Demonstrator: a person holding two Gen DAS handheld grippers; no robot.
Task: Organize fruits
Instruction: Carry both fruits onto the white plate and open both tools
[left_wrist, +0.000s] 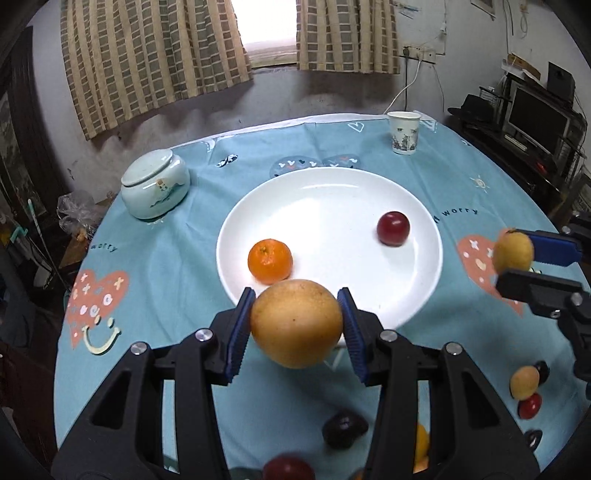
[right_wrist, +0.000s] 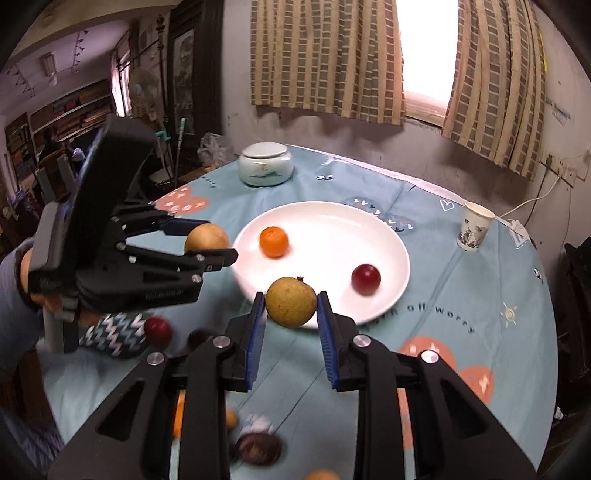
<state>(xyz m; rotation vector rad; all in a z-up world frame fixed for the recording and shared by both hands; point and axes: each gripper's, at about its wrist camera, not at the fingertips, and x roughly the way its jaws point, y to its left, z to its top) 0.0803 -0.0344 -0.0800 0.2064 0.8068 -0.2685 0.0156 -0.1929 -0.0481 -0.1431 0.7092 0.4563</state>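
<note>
A round table covered by a blue printed cloth (left_wrist: 177, 258) is shown, with a white plate (left_wrist: 332, 192) near its middle. The left gripper (left_wrist: 295, 325) is closed on a large yellow-orange fruit (left_wrist: 296, 323), held above the near rim of the plate. The right gripper (right_wrist: 291, 304) is closed on a smaller yellow-green fruit (right_wrist: 291, 302), also over the near rim. On the plate a mandarin (left_wrist: 270, 260) lies at the left and a red fruit (left_wrist: 393, 228) at the right, well apart, so that the centre and far half remain bare. Loose fruits, among them a dark fruit (left_wrist: 344, 428), are scattered on the cloth at the near edge. A lidded ceramic jar (left_wrist: 155, 186) is seen near the far left edge and a paper cup (left_wrist: 403, 132) near the far right edge, both apart from the plate.
</note>
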